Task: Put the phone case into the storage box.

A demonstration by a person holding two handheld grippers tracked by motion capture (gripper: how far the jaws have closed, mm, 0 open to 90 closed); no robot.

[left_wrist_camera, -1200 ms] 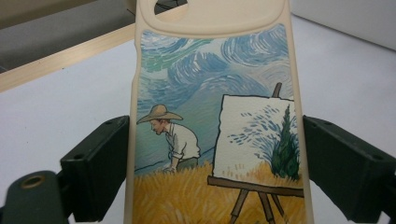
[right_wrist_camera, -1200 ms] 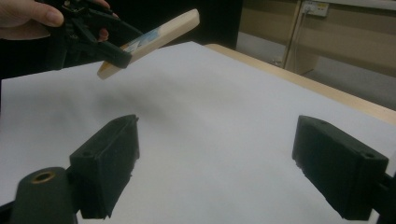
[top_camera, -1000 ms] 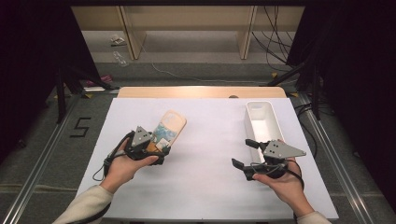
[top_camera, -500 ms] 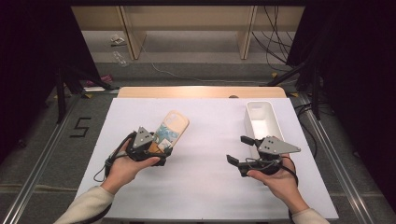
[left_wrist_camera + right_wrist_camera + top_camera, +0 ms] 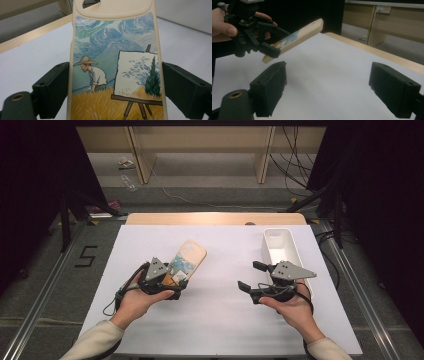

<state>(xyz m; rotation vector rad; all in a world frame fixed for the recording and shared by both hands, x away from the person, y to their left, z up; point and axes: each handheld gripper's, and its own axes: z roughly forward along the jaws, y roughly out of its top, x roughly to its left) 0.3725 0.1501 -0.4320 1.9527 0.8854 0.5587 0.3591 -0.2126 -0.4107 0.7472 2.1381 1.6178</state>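
Left gripper (image 5: 172,282) jaws clamped on phone case (image 5: 115,67) (painter-at-easel print, no readable writing); right gripper (image 5: 252,276) jaws open, empty.

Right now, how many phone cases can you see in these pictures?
1. The phone case is held off the white table, clamped by its edges in the left gripper, left of the white tray.

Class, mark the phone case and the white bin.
phone case (image 5: 112,70), left gripper view, on its painted back.
white bin (image 5: 290,251), high view, on its right wall.
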